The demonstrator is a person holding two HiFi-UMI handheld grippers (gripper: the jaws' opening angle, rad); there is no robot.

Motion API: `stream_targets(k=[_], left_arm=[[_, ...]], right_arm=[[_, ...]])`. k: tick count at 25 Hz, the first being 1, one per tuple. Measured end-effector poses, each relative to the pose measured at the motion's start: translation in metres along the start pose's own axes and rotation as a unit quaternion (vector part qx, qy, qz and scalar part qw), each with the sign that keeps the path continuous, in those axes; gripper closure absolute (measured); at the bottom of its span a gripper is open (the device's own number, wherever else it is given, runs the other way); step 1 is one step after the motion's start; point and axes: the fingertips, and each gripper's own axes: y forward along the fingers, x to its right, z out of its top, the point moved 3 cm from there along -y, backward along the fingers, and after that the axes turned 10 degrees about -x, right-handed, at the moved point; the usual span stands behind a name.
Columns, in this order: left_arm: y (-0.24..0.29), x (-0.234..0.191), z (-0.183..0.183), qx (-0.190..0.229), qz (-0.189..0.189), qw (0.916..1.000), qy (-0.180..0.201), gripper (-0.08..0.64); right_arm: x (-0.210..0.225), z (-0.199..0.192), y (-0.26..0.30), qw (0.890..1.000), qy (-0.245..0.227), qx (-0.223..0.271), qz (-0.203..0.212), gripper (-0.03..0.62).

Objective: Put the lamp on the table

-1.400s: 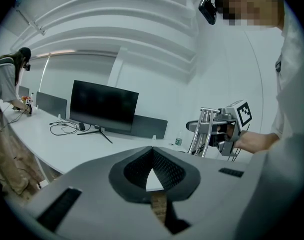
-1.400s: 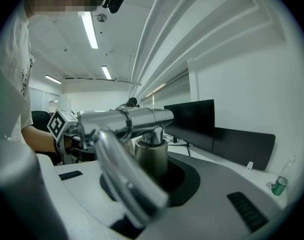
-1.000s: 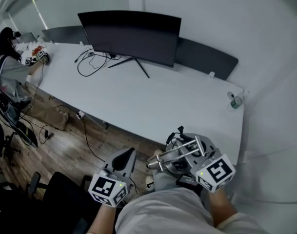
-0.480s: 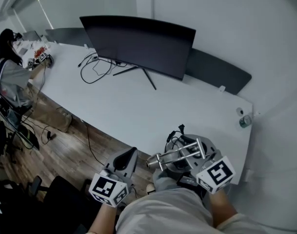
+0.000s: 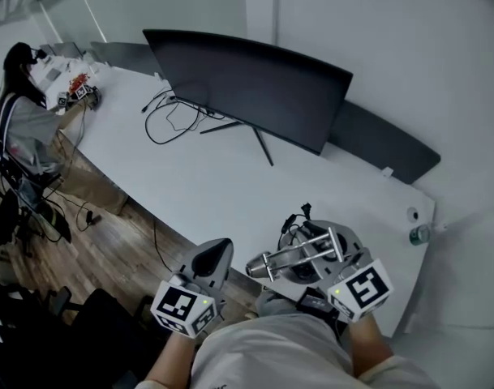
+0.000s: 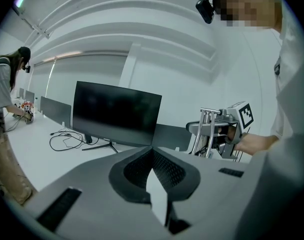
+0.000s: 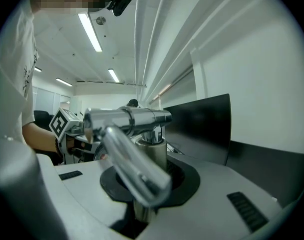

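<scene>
A silver metal lamp [image 5: 298, 256] with a round base and a tube head lies in my right gripper [image 5: 315, 259], which is shut on it just over the near edge of the long white table [image 5: 230, 181]. In the right gripper view the lamp's arm [image 7: 134, 166] runs out between the jaws of the right gripper [image 7: 151, 170], and its head [image 7: 127, 119] points left. My left gripper [image 5: 216, 251] hangs beside it over the wooden floor, shut, with nothing in it. In the left gripper view the left gripper [image 6: 152, 151] has its jaw tips touching, and the lamp [image 6: 211, 133] shows at the right.
A wide dark monitor [image 5: 255, 83] stands on the table with black cables [image 5: 178, 118] at its left. A small bottle [image 5: 419, 234] sits at the table's right end. Dark partition panels [image 5: 384, 148] back the table. A person [image 5: 19, 124] works at the far left end.
The table and monitor have drawn nearer and slid right in the head view as both grippers moved toward the table. The lamp stays in the right gripper.
</scene>
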Motion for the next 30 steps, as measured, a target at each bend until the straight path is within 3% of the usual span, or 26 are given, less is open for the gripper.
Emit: stream_targets(k=[10, 21, 30], left_arm=[[0.021, -0.008, 0.019, 0.003, 0.001, 1.0000, 0.008, 0.557], [0.030, -0.031, 0.029, -0.004, -0.028, 0.9995, 0.017, 0.557], [0.048, -0.057, 0.038, 0.000, -0.034, 0.9993, 0.014, 0.557]], right_arm=[[0.018, 0.010, 0.015, 1.000, 0.002, 0.004, 0.009, 0.523], [0.030, 0.019, 0.030, 1.000, 0.015, -0.001, -0.027, 0.523], [0.052, 0.031, 0.063, 0.999, 0.017, -0.003, -0.032, 0.523]])
